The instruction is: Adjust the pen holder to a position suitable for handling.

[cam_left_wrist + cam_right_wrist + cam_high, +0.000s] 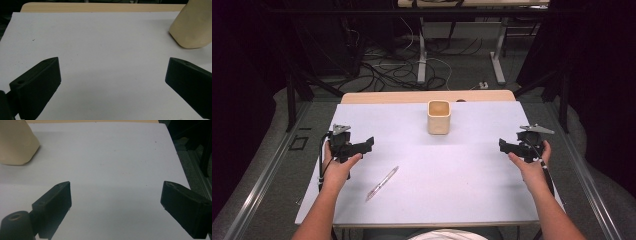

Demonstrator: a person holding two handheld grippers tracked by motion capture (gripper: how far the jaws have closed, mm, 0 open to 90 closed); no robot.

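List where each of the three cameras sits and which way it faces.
High view: above the person's side, looking forward and down on the table, cup and pen; forearms, left gripper and right gripper show.
Left gripper view: rides the left gripper, looking along its wide-open jaws; cup at upper right.
Right gripper view: rides the right gripper, jaws wide open; cup at upper left.
Both gripper views share the cup and the white tabletop.

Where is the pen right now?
In the high view, the pen lies on the white table, left of the middle near the front edge, just right of the left tongs and apart from them.
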